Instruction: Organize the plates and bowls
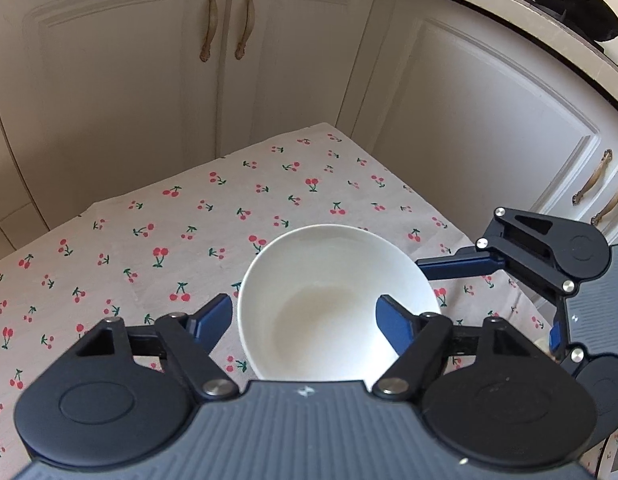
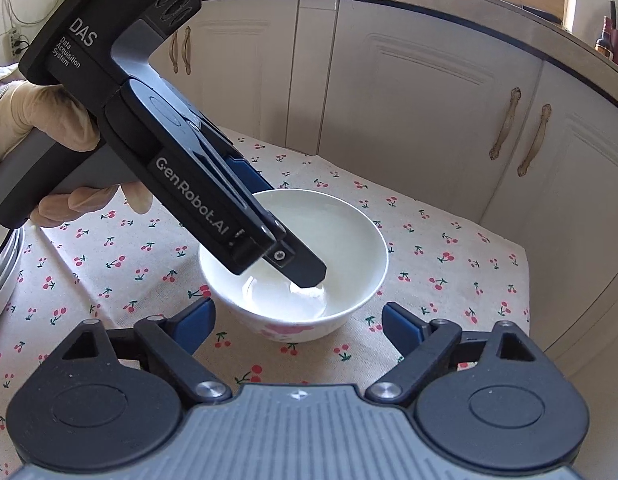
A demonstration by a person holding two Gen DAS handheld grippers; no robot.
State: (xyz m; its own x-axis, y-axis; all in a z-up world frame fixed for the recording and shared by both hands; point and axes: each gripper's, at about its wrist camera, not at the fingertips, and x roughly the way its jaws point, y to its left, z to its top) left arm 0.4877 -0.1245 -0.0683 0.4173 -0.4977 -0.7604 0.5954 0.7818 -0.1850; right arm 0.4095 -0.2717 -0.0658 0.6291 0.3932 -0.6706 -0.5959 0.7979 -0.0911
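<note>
A white bowl [image 1: 333, 304] with a pink flower print on its outside stands on the cherry-print tablecloth [image 1: 149, 240]; it also shows in the right wrist view [image 2: 349, 248]. My left gripper [image 1: 305, 316] is open, with one finger inside the bowl and the other outside its left rim; in the right wrist view that gripper [image 2: 213, 196] reaches down into the bowl, one finger hidden. My right gripper [image 2: 297, 320] is open and empty, just in front of the bowl; it shows at the right edge of the left wrist view [image 1: 549, 256].
White cabinet doors [image 1: 149, 80] with bronze handles stand close behind the table. A dark wok [image 1: 569, 0] sits on the counter at top right. Stacked plates or a metal rim [image 2: 1, 272] lie at the table's left edge.
</note>
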